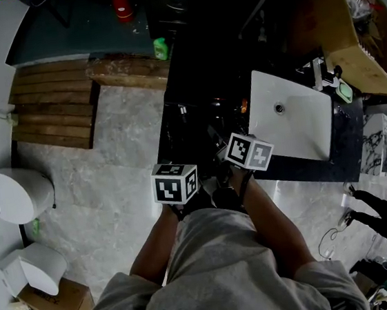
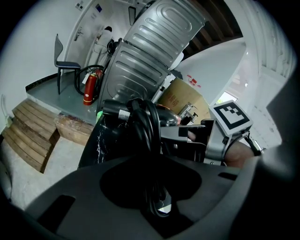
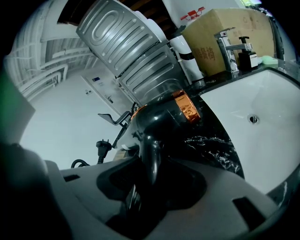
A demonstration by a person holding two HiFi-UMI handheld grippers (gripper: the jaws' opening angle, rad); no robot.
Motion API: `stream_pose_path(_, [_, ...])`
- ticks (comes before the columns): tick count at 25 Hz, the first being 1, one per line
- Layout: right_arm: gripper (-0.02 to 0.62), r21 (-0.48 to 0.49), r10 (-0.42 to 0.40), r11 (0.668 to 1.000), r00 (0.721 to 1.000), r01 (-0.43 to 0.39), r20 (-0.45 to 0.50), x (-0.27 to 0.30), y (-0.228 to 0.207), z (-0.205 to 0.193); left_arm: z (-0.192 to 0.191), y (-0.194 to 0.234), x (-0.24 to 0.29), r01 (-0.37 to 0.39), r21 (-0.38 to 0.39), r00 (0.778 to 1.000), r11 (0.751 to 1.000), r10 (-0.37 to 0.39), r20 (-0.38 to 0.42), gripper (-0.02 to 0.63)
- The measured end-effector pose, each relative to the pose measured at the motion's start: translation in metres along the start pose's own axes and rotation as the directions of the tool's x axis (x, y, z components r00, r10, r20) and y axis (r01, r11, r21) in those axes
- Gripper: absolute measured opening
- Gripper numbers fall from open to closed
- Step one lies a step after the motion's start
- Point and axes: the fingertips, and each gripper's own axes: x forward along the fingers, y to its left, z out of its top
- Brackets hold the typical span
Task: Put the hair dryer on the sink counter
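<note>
- Our right gripper [image 3: 149, 190] holds the hair dryer [image 3: 164, 112] by its black handle, with the jaws set fairly wide around it
- The copper-coloured band on the barrel shows on the side towards the sink basin [image 3: 269, 140]
- The hair dryer is over the black marbled counter [image 3: 213, 150], just beside the white basin; we cannot tell whether it touches the stone
- Our left gripper [image 2: 157, 201] is closed narrowly on the bundled black cord [image 2: 143, 124], which rises from between its jaws
- The plug [image 3: 102, 148] hangs free beside the dryer, on the side away from the basin
- From the head view we see both grippers close side by side at the counter's front edge
- A chrome tap [image 3: 228, 44] and a cardboard box [image 3: 220, 28] stand behind the basin
</note>
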Motion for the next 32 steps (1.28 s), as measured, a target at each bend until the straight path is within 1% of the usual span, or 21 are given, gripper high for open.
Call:
stream_pose_path(14, [0.184, -0.016, -0.014, 1.000, 1.000, 0.014, -0.012, 0.004, -0.005, -0.002, -0.002, -0.002, 0.000, 0.004, -0.010, 1.000, 1.000, -0.004, 0.000, 0.115])
stream_pose_path(19, [0.186, -0.046, -0.021, 0.999, 1.000, 0.020, -0.013, 0.004, -0.006, -0.004, -0.003, -0.002, -0.002, -0.002, -0.012, 1.000, 1.000, 0.002, -0.009, 0.116])
stream_pose_path(22, [0.186, -0.096, -0.032, 0.995, 0.999, 0.031, -0.010, 0.005, -0.007, -0.003, -0.004, -0.002, -0.002, -0.008, -0.015, 1.000, 1.000, 0.008, -0.014, 0.115])
stream_pose_path(24, [0.186, -0.148, -0.038, 0.988, 0.999, 0.037, -0.005, 0.005, -0.007, -0.001, -0.003, -0.003, -0.001, -0.010, -0.013, 1.000, 1.000, 0.010, -0.008, 0.115])
stream_pose_path(29, [0.195, -0.301, -0.022, 0.953, 1.000, 0.019, -0.009, 0.005, 0.000, 0.003, -0.004, -0.003, 0.000, -0.021, -0.027, 1.000, 0.999, 0.021, -0.002, 0.115])
stream_pose_path(32, [0.214, -0.365, -0.012, 0.931, 0.999, 0.025, 0.039, -0.005, 0.003, 0.011, -0.003, -0.002, 0.001, -0.025, -0.043, 1.000, 0.999, 0.025, 0.013, 0.115])
